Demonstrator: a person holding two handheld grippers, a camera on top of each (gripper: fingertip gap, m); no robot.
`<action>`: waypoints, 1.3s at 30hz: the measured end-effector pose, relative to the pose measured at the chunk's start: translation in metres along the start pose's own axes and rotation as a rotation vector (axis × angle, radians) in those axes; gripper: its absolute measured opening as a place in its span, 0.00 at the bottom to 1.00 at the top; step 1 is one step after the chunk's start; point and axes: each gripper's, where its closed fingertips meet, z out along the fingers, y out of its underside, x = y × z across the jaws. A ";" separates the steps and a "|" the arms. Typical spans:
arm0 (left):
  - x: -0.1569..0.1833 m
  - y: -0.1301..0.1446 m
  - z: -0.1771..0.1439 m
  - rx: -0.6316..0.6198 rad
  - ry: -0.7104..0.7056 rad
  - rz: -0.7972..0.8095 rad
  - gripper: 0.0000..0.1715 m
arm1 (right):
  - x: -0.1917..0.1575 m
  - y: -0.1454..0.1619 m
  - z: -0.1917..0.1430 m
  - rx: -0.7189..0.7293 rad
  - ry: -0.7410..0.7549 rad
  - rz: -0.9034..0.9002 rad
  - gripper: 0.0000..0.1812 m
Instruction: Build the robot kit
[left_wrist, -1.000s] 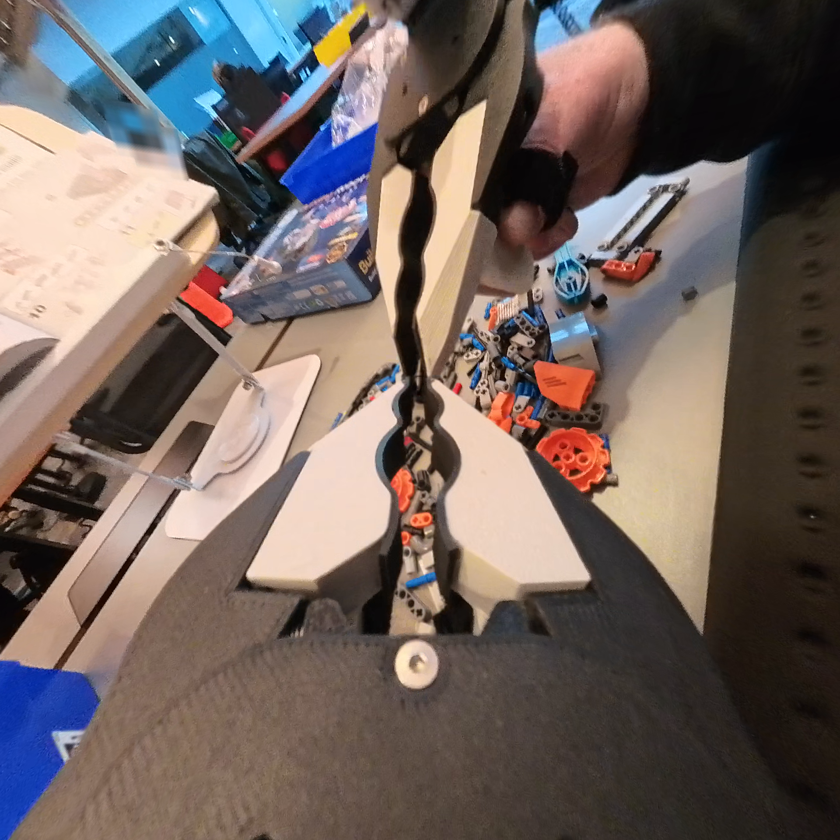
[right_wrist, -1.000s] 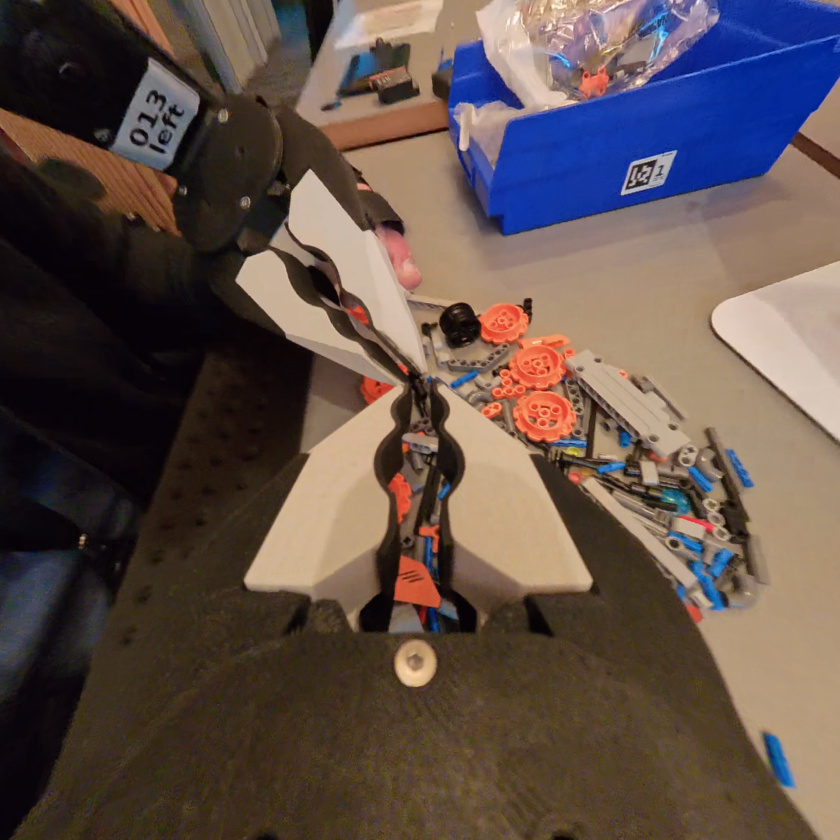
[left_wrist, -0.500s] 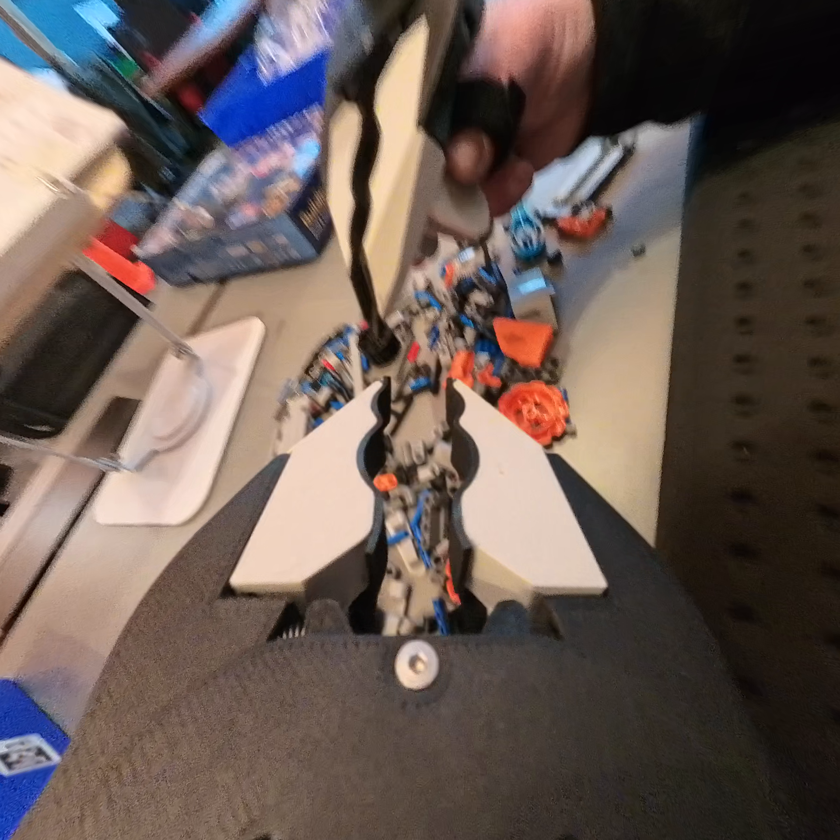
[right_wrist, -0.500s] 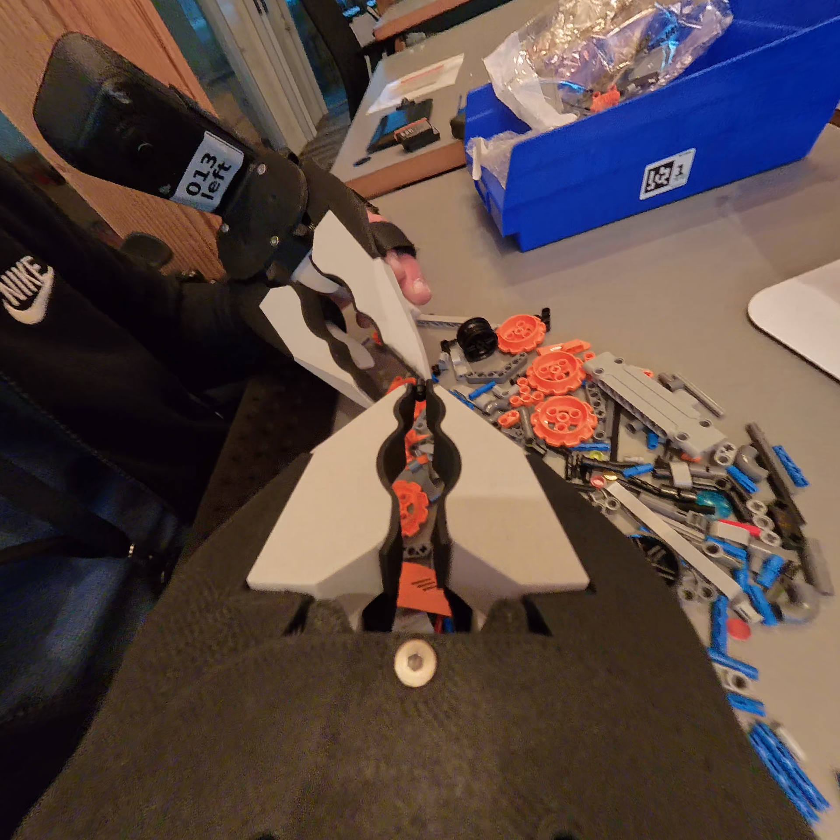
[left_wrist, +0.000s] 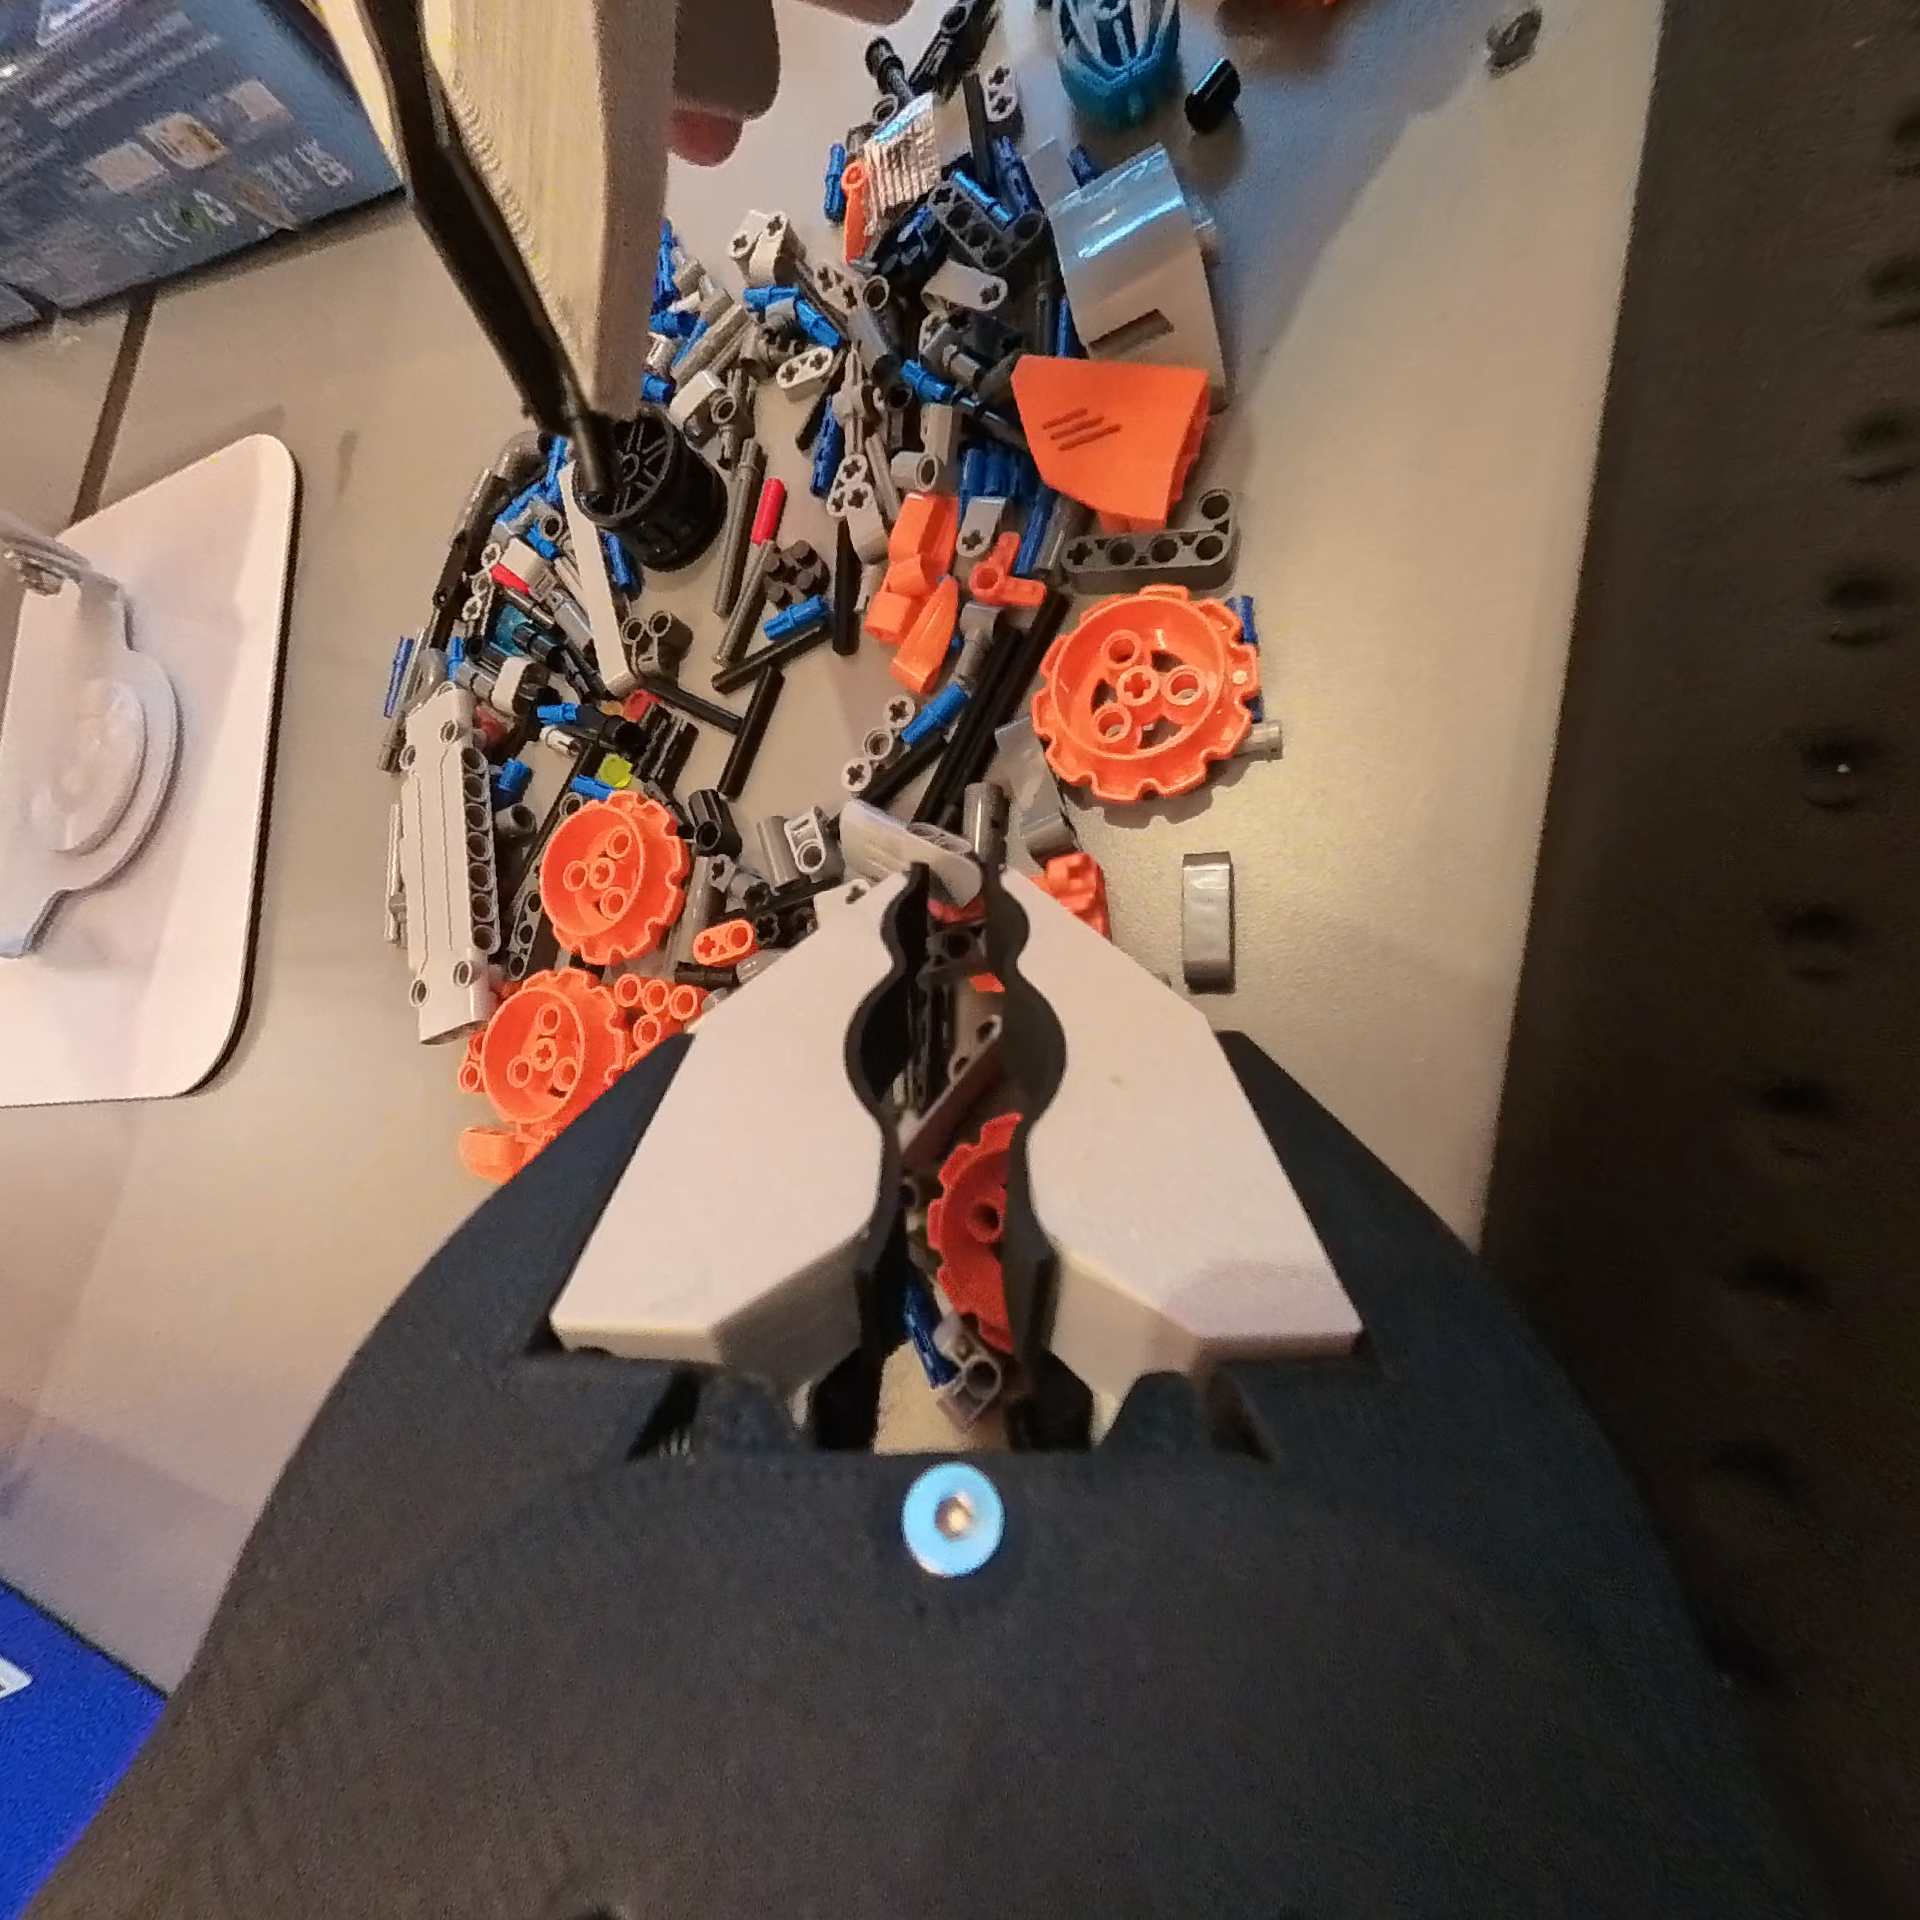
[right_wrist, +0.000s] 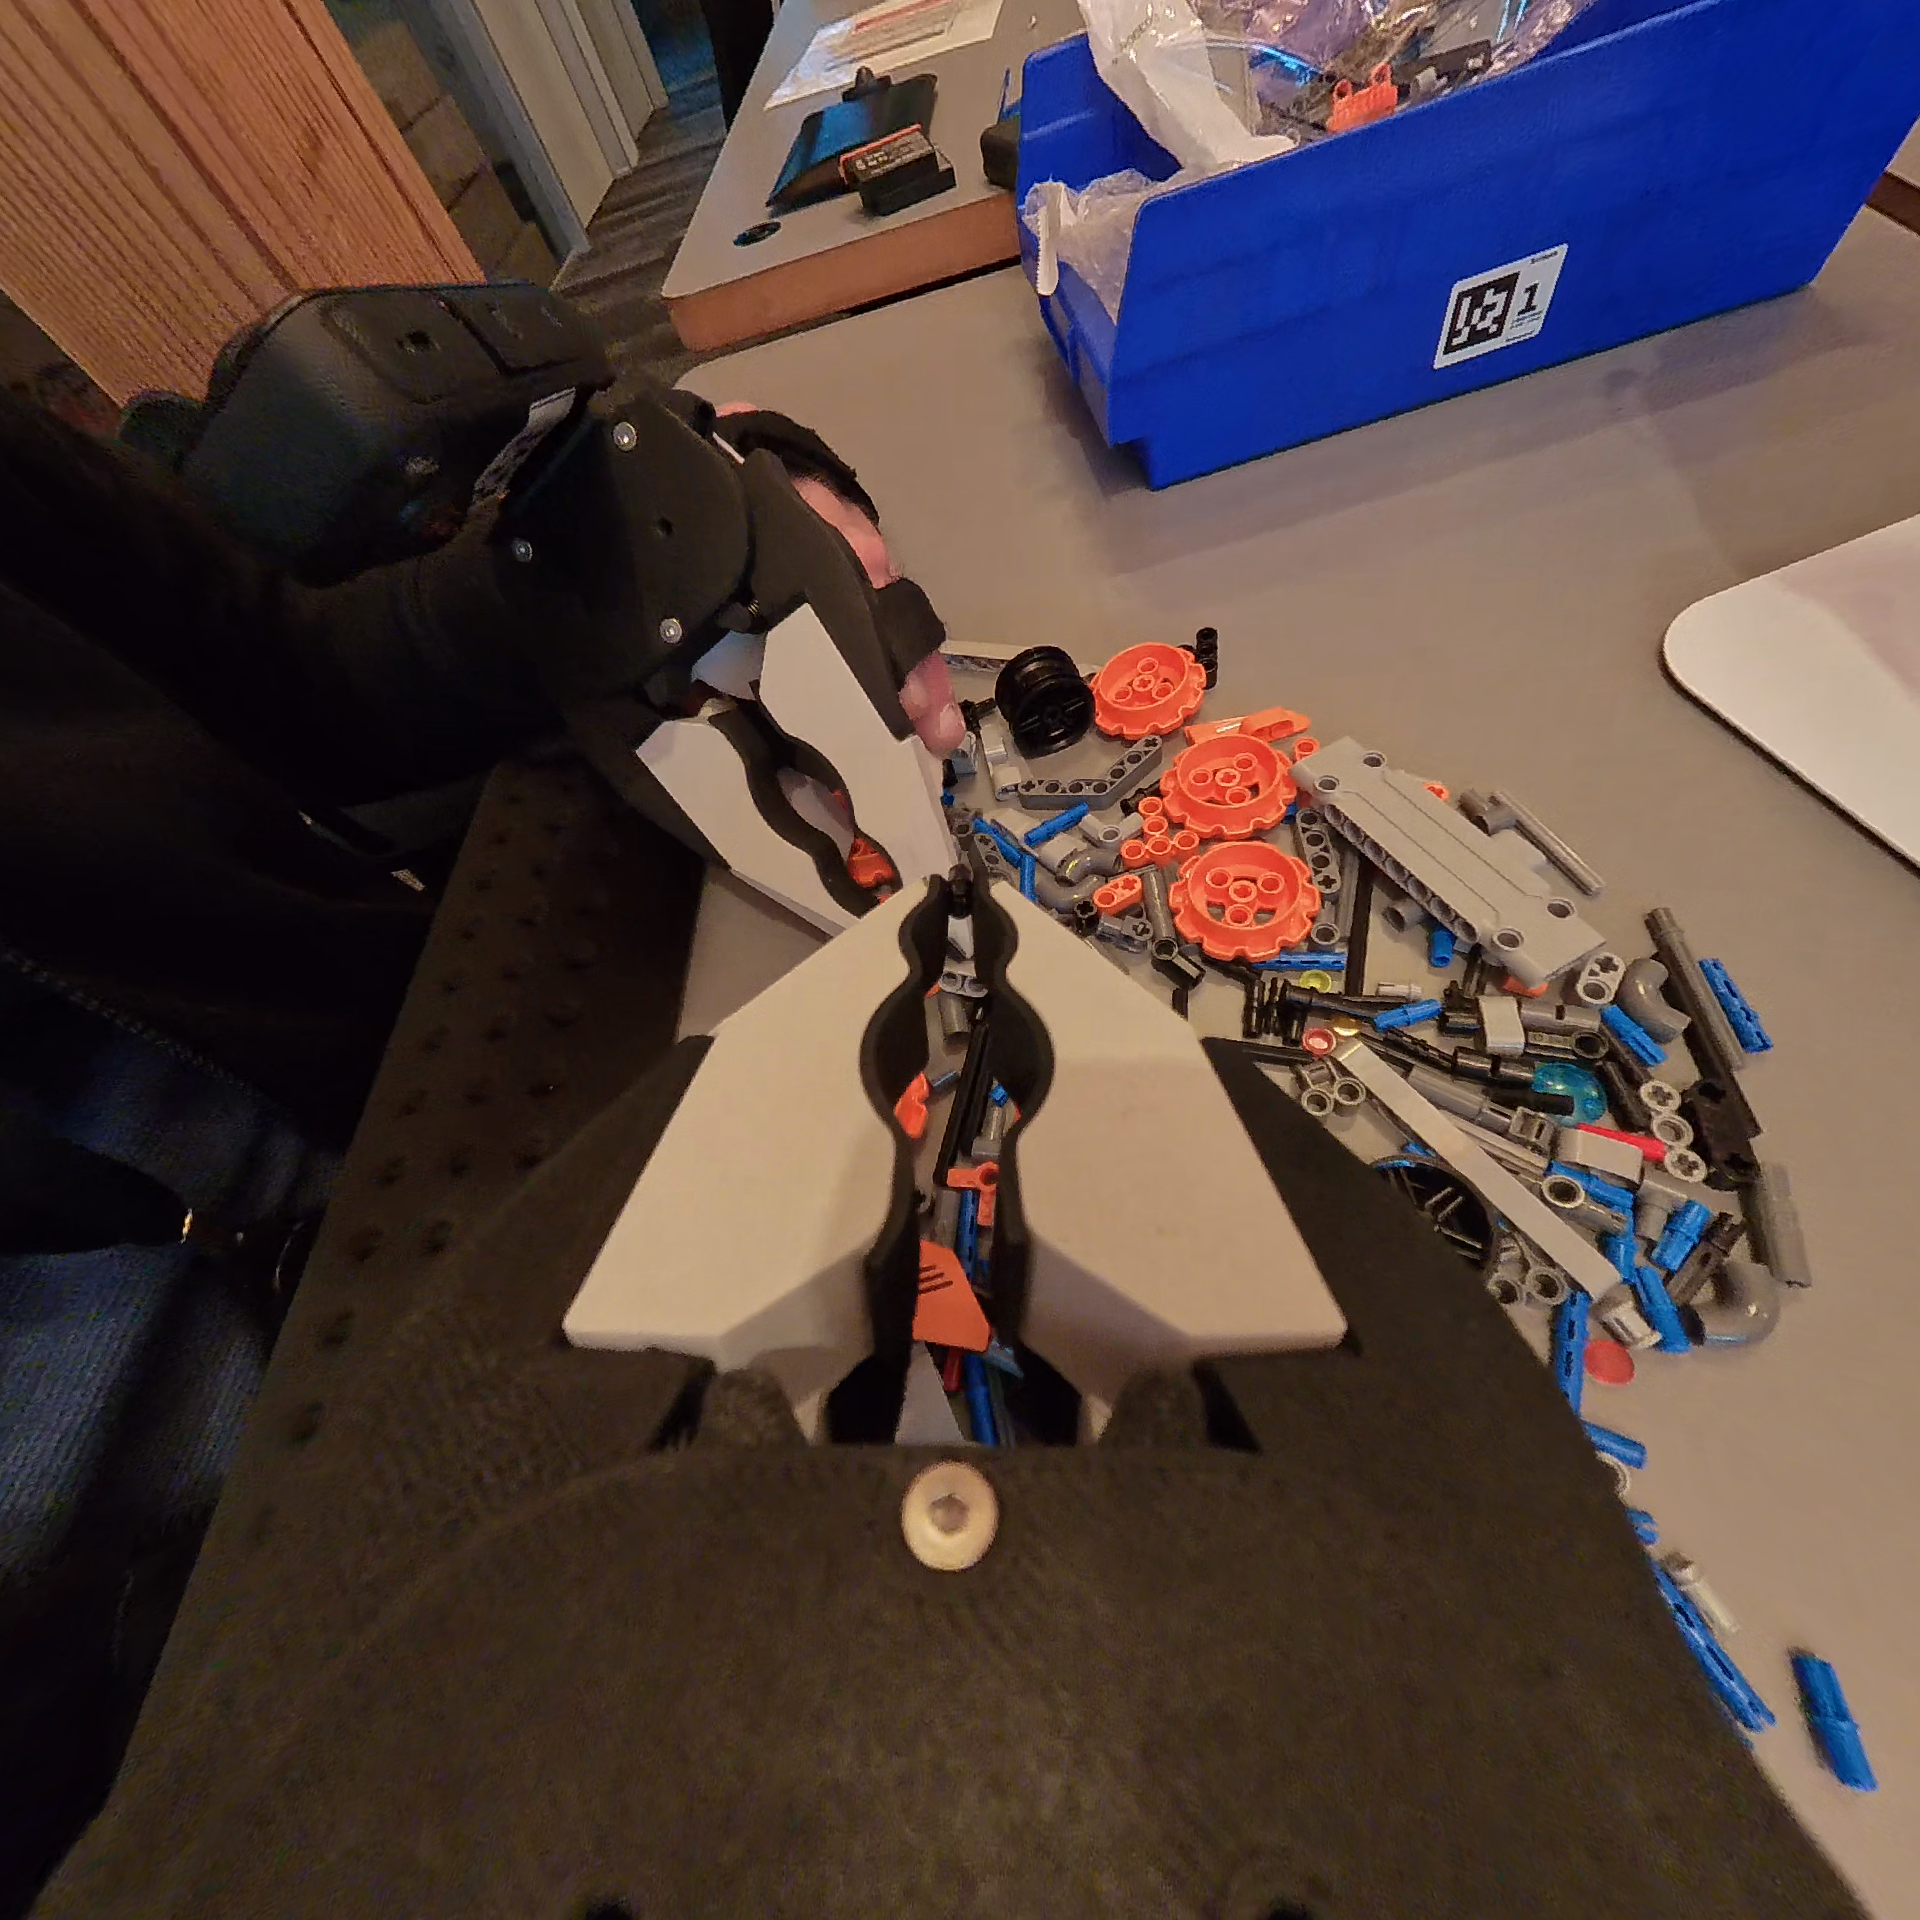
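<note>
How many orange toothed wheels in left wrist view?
4 orange toothed plastic wheels: one at right of the loose-parts pile, two at its left, one glimpsed behind the left hand-held gripper. Others may be buried.

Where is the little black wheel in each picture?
Left wrist view: the black wheel sits upper left of the middle, in the far left part of the pile of pieces.
Right wrist view: the black wheel sits above the middle, at the far edge of the pile, next to an orange gear.
Shared landmark: the long grey beam with holes.
</note>
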 end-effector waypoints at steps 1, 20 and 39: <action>0.001 0.000 0.000 -0.001 0.003 -0.004 0.03 | 0.000 0.000 0.000 -0.001 0.000 -0.002 0.01; -0.023 -0.028 -0.012 0.013 -0.113 -0.010 0.00 | -0.003 0.033 0.021 -0.292 0.228 -0.391 0.01; -0.043 -0.062 -0.041 0.286 -0.180 -0.149 0.00 | -0.006 -0.006 0.002 -0.003 0.148 -0.221 0.01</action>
